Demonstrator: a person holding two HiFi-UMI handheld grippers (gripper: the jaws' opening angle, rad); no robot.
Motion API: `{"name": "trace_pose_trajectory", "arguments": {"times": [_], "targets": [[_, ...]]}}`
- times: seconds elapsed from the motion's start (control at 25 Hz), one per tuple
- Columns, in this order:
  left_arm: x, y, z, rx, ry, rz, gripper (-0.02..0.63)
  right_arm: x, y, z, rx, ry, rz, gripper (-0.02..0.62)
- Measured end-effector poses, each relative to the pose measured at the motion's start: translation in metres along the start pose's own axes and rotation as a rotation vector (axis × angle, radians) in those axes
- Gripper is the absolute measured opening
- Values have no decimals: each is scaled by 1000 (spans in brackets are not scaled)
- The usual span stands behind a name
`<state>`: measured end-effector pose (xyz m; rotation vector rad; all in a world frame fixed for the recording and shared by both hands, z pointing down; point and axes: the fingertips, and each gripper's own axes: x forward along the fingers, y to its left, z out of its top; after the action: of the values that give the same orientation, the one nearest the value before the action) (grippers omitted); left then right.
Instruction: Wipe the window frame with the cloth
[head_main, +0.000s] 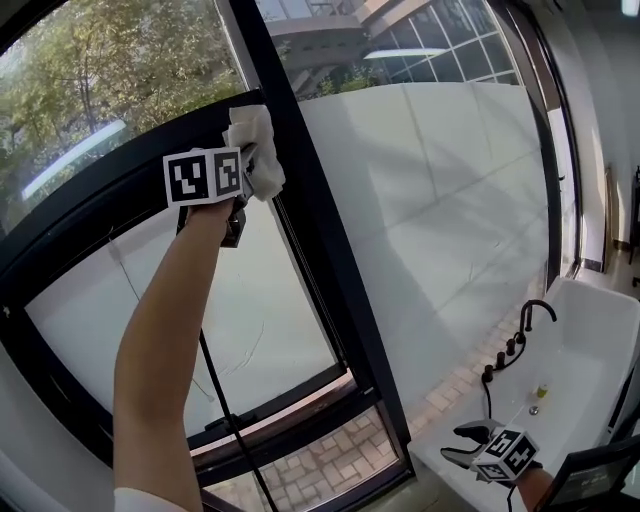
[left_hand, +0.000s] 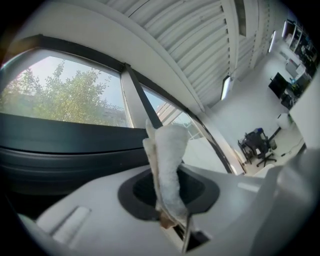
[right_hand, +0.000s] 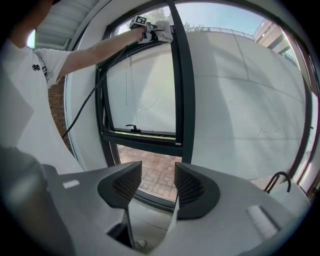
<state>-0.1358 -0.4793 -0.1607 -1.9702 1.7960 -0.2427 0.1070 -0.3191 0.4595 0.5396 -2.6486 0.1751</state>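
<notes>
Reaching up toward eleven o'clock in the head view, the left gripper (head_main: 246, 172) pinches the crumpled white cloth (head_main: 256, 150) tight against the black window frame (head_main: 320, 240) to rub it, while the right gripper (head_main: 470, 440), jaws parted and empty, idles at five o'clock

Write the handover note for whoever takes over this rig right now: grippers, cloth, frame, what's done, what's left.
Left gripper: shut on the cloth, arm raised high.
Right gripper: open, empty, held low.
Cloth: against the window frame, where the upper crossbar meets the upright.
Done: cloth gripped and at the frame; how much is wiped does not show.
Left: probably wipe along the crossbar and down the upright, then the rest of the frame.
</notes>
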Motion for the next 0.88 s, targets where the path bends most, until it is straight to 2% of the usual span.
{"name": "trace_pose_trajectory", "arguments": {"times": [0.16, 0.36, 0.72, 0.88], "targets": [[-25, 19, -4, 34, 20, 29, 91, 11, 2, 4, -13, 0, 30, 204], [-62, 57, -8, 28, 26, 70, 91, 40, 17, 17, -54, 13, 96, 204], [-161, 138, -26, 12, 69, 154, 91, 92, 82, 40, -153, 37, 225, 204], [-222, 183, -34, -4, 89, 225, 91, 108, 112, 53, -197, 51, 284, 204]]}}
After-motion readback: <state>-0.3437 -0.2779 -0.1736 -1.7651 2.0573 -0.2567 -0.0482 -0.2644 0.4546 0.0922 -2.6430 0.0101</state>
